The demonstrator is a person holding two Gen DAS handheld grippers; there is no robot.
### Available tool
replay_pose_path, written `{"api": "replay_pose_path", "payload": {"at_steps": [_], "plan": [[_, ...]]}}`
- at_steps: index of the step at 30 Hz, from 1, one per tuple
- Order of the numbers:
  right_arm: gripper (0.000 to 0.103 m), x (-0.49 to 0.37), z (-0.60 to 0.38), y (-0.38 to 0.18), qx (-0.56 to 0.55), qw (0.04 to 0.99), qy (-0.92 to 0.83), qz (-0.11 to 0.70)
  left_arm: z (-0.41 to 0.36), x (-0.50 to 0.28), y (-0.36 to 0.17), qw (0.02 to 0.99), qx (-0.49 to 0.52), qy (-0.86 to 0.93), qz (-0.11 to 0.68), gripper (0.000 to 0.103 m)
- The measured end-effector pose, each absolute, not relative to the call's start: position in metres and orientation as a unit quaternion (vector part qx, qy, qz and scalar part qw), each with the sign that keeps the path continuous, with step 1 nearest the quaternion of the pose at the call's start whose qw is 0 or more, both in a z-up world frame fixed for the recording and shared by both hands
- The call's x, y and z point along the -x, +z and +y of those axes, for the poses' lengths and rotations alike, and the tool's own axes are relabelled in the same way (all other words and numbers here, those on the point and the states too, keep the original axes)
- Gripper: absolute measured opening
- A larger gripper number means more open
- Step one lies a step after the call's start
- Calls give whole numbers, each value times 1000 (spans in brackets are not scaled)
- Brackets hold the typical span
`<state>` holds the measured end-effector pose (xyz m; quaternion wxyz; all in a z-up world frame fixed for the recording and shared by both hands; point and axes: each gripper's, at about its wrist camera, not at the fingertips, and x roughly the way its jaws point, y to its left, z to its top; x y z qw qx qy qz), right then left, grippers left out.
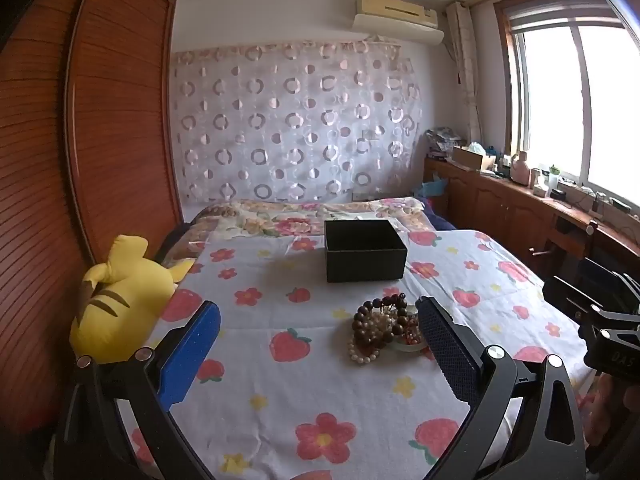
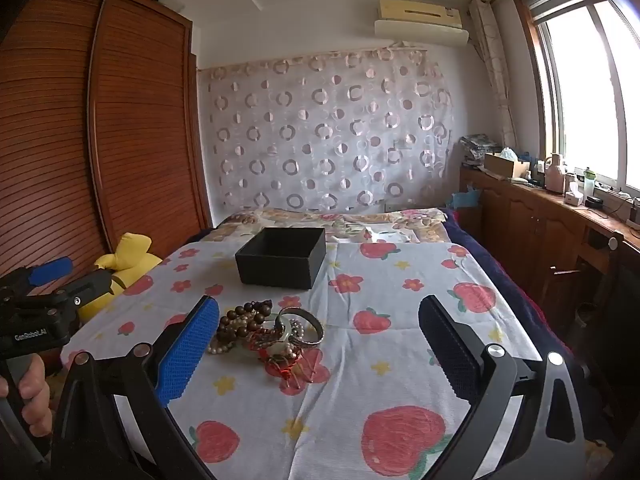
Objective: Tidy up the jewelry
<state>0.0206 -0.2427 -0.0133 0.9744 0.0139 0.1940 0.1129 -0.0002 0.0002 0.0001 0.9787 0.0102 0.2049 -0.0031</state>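
Note:
A pile of jewelry (image 1: 384,330) lies on the strawberry-print sheet: dark wooden bead bracelets, a pearl strand, a pale bangle. It also shows in the right wrist view (image 2: 268,332) with a silver bangle (image 2: 308,326) and red pieces. An open, empty-looking black box (image 1: 364,250) stands beyond the pile, also seen in the right wrist view (image 2: 282,256). My left gripper (image 1: 318,332) is open, the pile just inside its right finger. My right gripper (image 2: 320,332) is open, the pile near its left finger. Both hover short of the pile and hold nothing.
A yellow plush toy (image 1: 116,304) lies at the bed's left edge beside the wooden wardrobe (image 1: 120,120). A floral quilt (image 1: 304,216) lies behind the box. A wooden cabinet (image 2: 540,220) with clutter runs along the window at right.

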Motion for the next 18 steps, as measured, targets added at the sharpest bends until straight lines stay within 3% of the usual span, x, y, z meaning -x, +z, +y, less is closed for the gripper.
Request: {"api": "replay_pose_path", "payload": {"at_steps": [18], "plan": [[101, -20, -244, -13, -15, 975, 114, 192, 0, 0, 0, 979, -13, -3, 204, 96]]}}
